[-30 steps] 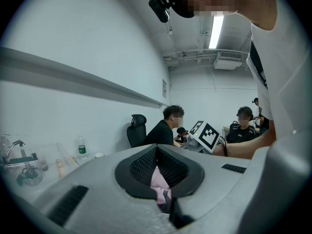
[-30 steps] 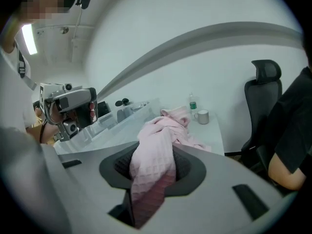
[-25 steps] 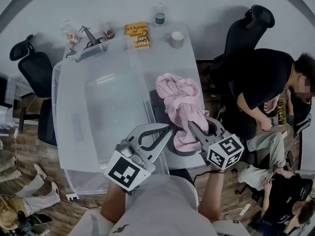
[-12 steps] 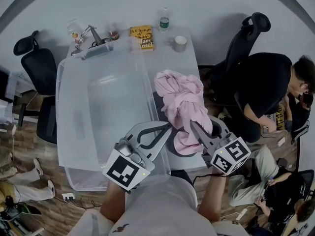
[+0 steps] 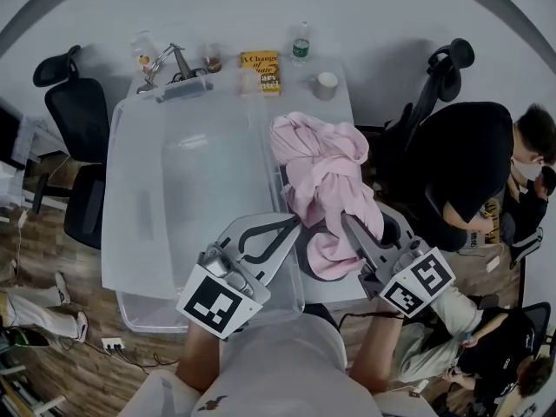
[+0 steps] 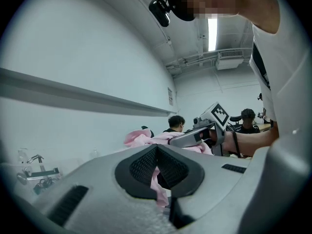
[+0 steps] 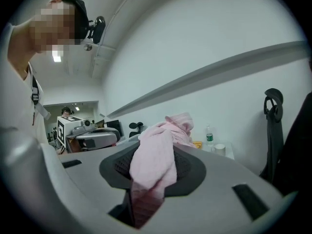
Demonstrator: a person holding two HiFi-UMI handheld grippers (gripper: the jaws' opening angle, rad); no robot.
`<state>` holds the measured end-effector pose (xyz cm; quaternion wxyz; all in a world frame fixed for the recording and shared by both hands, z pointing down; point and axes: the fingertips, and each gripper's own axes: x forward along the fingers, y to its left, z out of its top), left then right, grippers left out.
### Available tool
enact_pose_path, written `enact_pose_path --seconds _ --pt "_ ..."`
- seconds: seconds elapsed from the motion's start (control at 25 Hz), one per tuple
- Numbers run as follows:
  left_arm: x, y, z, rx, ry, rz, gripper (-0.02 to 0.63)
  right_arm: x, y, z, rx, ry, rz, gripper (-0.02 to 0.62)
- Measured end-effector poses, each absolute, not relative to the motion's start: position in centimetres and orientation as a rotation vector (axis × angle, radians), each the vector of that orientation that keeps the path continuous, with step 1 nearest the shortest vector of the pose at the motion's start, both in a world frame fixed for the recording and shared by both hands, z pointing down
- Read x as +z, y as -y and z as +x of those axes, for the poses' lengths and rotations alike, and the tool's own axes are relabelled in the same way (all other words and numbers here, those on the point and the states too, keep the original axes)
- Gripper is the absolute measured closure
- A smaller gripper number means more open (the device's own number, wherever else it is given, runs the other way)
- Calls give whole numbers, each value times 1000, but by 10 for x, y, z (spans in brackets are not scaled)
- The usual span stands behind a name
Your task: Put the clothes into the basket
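In the lower middle of the head view, the left gripper (image 5: 295, 226) and the right gripper (image 5: 347, 221) meet at the near end of a pink garment (image 5: 326, 172). In the left gripper view the jaws are pressed together on a thin fold of the pink cloth. In the right gripper view the right gripper's jaws are clamped on a thicker bunch of it, which spills over the dark pads.

The garment sits right of centre in the head view as a crumpled heap. It lies outside the clear plastic basket (image 5: 191, 189), just beside its right wall, with its far end touching that rim. No clothes show inside the basket, which fills the left and centre of the white table (image 5: 340, 109).

Along the table's far edge, at the upper centre, stand a yellow book (image 5: 261, 69), a water bottle (image 5: 301, 43) and a cup (image 5: 327, 83). At the right edge sits a person in black (image 5: 469, 163).
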<state>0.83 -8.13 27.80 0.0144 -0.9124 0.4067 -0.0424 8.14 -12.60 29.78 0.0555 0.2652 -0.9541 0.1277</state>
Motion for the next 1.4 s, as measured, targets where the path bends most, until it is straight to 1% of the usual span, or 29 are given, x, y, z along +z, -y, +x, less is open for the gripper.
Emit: enact_pose_path --seconds 0.36,0.8,1.0,1.24,1.4 --pt "266 72 -19 -120 -1347 -2777 600 261 115 56 340 2991 709 471" --pt "255 50 -54 -109 -1465 -2691 600 238 91 12 281 3043 525 471" --pt "252 37 -77 -110 -1533 -2649 600 234 78 -17 270 3054 412 471" --pt "253 31 -88 -128 -1638 -2592 600 238 73 -34 284 3059 268 471" --pt "254 13 -116 -131 -1708 -2560 600 243 58 -66 297 3039 186 471"
